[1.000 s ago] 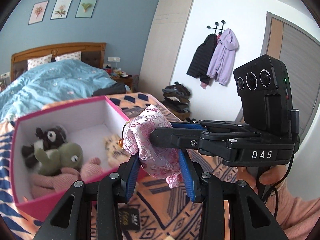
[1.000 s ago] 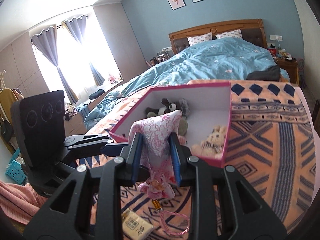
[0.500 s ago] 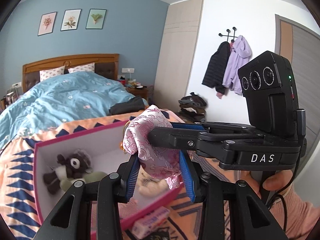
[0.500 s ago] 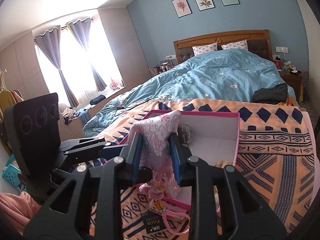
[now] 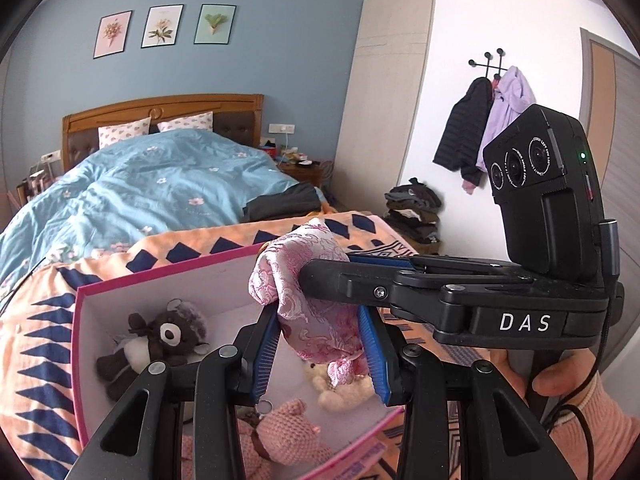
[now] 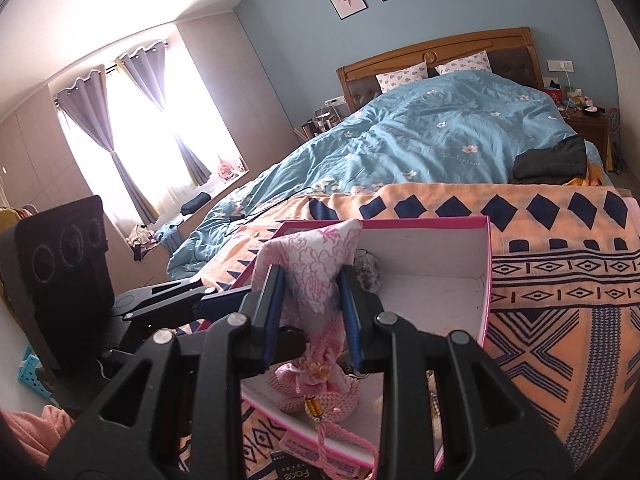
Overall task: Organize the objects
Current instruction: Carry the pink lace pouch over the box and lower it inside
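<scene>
Soft daylight fills both views. In the right wrist view the tall curtained window [image 6: 132, 148] at nine o'clock is blown out to white glare. Fisheye bending curves the walls, black vignette darkens every corner, and focus is sharp throughout.

Left gripper [image 5: 320, 344] clamped on pink brocade pouch [image 5: 316, 312], blue pads pressed to both its sides. Right gripper [image 5: 320, 276] came in from the right, gripping the pouch's upper part, hand [image 5: 560, 376] in pink sleeve on its handle. Pouch hung over open pink box [image 5: 160, 280] on patterned orange blanket [image 5: 36, 344]; inside lay brown plush [image 5: 156, 344], cream bear [image 5: 344, 392], pink knitted toy [image 5: 288, 436]
</scene>
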`<state>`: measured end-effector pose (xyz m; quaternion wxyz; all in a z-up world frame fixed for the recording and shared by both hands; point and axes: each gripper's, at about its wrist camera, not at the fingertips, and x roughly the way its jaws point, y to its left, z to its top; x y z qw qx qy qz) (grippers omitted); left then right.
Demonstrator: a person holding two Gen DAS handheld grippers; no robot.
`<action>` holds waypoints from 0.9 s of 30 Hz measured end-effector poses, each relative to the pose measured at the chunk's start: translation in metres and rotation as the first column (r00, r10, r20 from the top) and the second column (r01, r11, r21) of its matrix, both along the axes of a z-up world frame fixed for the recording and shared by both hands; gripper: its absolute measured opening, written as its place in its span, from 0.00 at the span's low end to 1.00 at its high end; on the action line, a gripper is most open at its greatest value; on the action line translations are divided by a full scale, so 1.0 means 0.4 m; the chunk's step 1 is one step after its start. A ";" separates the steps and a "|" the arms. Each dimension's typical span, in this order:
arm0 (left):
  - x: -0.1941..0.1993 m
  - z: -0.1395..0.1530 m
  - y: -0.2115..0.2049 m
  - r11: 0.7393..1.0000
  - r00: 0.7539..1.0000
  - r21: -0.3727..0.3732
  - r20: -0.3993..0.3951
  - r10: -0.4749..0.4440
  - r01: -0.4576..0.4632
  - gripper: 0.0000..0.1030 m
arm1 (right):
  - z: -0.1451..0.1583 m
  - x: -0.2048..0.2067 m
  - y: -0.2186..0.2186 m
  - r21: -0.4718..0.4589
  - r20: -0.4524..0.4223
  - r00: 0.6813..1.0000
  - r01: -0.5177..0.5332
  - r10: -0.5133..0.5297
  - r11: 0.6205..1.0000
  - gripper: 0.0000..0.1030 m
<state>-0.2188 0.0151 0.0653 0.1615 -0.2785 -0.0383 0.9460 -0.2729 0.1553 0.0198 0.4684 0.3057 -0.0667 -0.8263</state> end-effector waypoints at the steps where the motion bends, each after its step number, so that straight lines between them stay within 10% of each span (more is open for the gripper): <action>1: -0.005 -0.004 0.002 1.000 1.000 -0.002 0.003 0.002 -0.002 0.38 | -0.006 -0.007 0.000 0.000 0.006 1.000 0.003 -0.003 1.000 0.29; 27: -0.146 -0.155 0.066 0.994 0.975 -0.103 0.219 0.046 -0.023 0.38 | -0.171 -0.116 0.000 0.202 0.107 0.981 0.135 -0.159 0.970 0.30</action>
